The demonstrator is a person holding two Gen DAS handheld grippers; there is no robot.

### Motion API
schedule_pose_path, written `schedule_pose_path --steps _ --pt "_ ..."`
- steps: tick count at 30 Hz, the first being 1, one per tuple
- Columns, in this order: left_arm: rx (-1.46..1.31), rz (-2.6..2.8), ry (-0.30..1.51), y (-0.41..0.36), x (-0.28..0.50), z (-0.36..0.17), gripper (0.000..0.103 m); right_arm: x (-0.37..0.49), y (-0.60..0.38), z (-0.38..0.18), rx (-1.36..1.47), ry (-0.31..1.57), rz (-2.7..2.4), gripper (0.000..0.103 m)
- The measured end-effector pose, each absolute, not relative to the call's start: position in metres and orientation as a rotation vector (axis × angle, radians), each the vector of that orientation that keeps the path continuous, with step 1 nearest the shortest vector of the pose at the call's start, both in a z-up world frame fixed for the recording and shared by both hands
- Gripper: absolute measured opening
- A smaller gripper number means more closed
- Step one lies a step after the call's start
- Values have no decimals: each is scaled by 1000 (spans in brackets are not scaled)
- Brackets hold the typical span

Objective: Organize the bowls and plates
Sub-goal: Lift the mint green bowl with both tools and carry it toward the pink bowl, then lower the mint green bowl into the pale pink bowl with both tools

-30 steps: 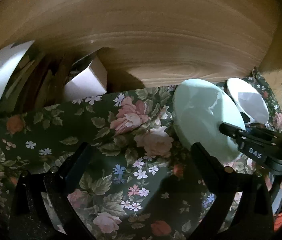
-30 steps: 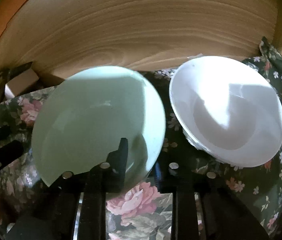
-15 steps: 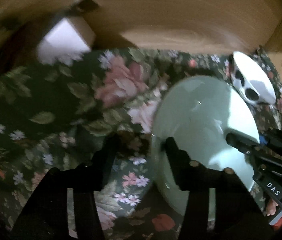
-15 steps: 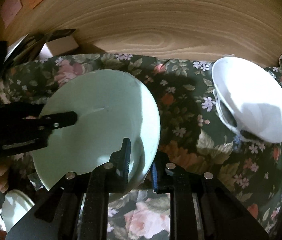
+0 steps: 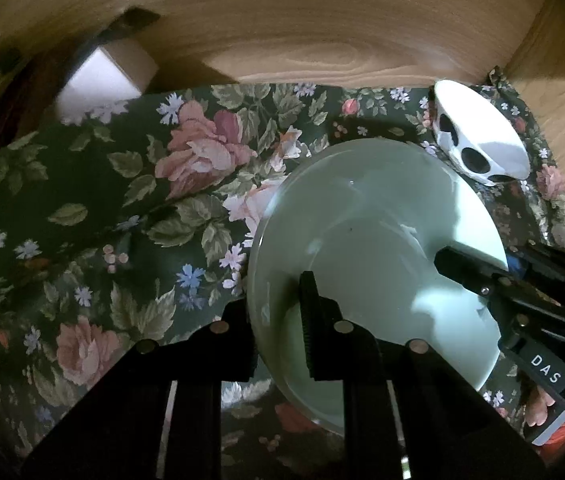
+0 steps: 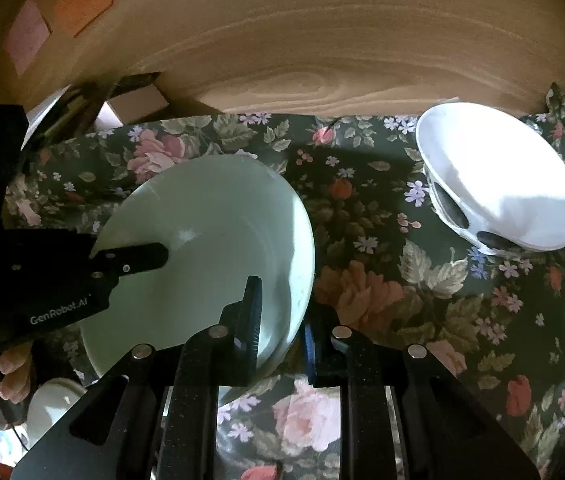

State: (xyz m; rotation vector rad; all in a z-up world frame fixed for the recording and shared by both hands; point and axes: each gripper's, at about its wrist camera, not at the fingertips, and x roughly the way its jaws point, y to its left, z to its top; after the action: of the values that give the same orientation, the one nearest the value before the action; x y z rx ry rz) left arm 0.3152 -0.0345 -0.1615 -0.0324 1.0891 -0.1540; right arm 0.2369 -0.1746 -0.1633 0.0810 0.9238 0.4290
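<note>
Green plate point(image 5: 366, 248) is clamped on its rim by both tongs, left tongs point(image 5: 278, 320) having just closed onto one edge and right tongs point(image 6: 282, 320) gripped on the opposite edge. It is held tilted over the floral cloth point(image 5: 102, 200) on the tabletop. White bowl point(image 6: 498, 176) is seen tipped on the cloth near the wooden wall point(image 6: 322, 40), well apart from the plate.
</note>
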Motion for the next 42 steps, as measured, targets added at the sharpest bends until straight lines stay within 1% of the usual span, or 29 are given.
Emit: schedule_pose_path --steps 8,18,32,42 --pt "-56 -168 1017 -31 279 -133 17 205 -178 -131 79 819 406 16" --pt "-70 -157 884 -21 222 -91 17 161 -161 -99 53 701 398 16" --pt "-107 -121 777 3 158 -73 18 106 -129 -74 11 606 430 16" --pt "-125 -56 734 34 111 -72 18 87 -99 -74 2 594 486 16"
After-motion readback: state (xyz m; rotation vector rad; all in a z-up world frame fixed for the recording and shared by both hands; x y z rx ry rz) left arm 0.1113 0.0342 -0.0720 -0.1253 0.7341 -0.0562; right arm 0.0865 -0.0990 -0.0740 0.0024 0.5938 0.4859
